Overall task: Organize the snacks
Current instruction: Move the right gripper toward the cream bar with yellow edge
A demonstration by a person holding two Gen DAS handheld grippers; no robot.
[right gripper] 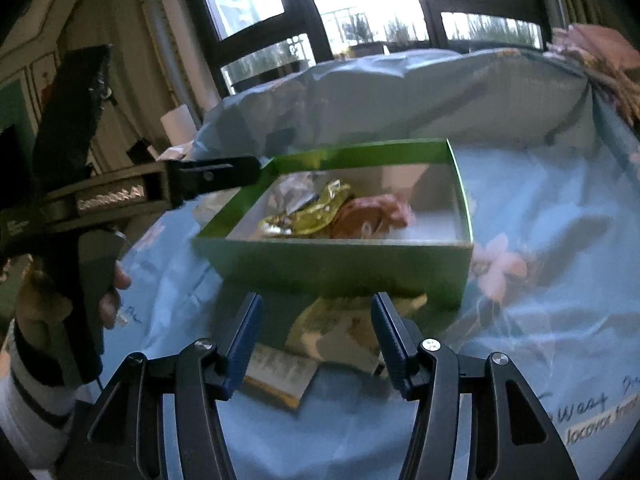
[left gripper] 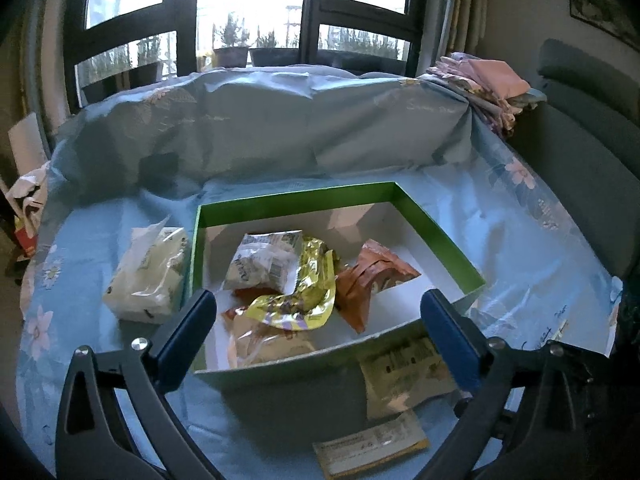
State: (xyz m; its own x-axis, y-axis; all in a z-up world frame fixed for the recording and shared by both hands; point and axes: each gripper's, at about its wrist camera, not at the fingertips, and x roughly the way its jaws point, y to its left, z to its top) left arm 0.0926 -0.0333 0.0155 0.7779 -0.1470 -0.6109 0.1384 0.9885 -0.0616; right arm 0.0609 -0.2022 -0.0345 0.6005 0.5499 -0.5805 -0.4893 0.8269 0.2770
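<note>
A green box [left gripper: 440, 232] with a white inside sits on the blue flowered cloth; it also shows in the right wrist view [right gripper: 340, 264]. In it lie a white packet [left gripper: 264, 260], a yellow foil packet [left gripper: 304, 296], an orange packet [left gripper: 372, 276] and a pale packet [left gripper: 272, 344]. In front of the box lie a pale yellow packet [left gripper: 404, 376] [right gripper: 340, 332] and a small flat packet [left gripper: 372, 448] [right gripper: 280, 376]. My left gripper [left gripper: 318, 308] is open and empty above the box's near edge. My right gripper [right gripper: 316, 312] is open and empty just above the pale yellow packet.
A white tissue pack [left gripper: 148, 276] lies left of the box. The cloth rises over a sofa back [left gripper: 280, 128], with folded fabric [left gripper: 488, 84] on it at right. The left hand-held gripper [right gripper: 152, 192] reaches in from the left in the right wrist view. Windows stand behind.
</note>
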